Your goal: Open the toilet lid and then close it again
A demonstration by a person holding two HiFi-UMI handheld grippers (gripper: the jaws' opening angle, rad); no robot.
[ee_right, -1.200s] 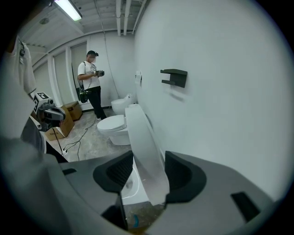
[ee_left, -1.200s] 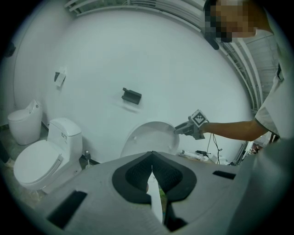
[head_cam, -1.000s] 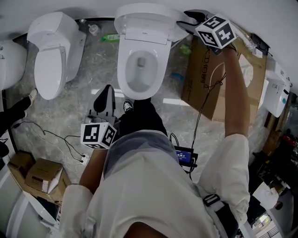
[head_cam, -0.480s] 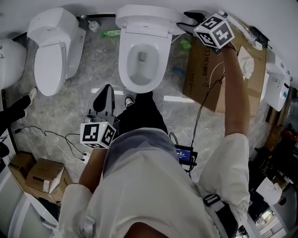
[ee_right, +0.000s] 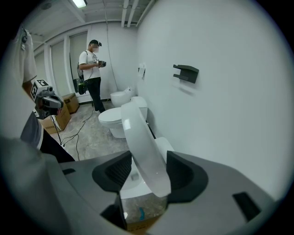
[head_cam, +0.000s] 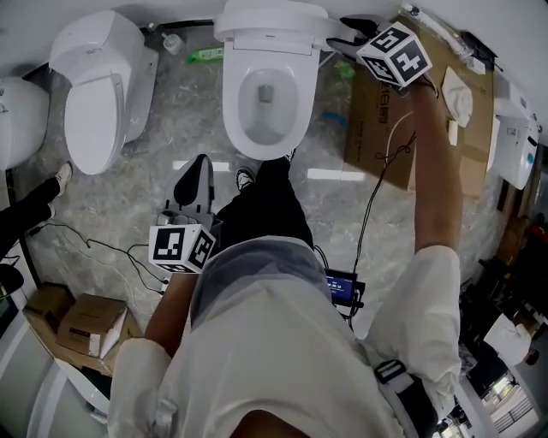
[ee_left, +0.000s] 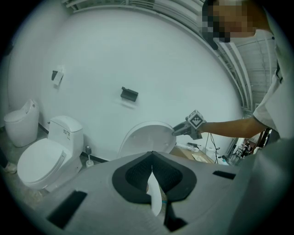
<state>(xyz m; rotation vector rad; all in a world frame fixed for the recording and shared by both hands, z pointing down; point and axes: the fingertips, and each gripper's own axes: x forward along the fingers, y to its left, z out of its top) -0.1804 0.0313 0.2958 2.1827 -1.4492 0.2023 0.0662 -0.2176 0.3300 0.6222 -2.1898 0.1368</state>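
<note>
Head view catches the glossy white plastic toilet lid (head_cam: 270,15) standing upright at the back edge of the oval white ceramic toilet bowl (head_cam: 235,107), so the opening step looks done and closing is next. The right gripper (head_cam: 341,32) straddles the lid's upper right edge. Its jaws are easing apart with the thin curved rim between the ribbed black pads, apparently not pinched. The left gripper (head_cam: 193,167) hangs over the grey veined marble floor (head_cam: 163,120) near the bowl's front edge, jaws clenched on nothing. Judged from here, the next move calls for drawing the smooth, likely slippery lid forward and lowering it gently.
</note>
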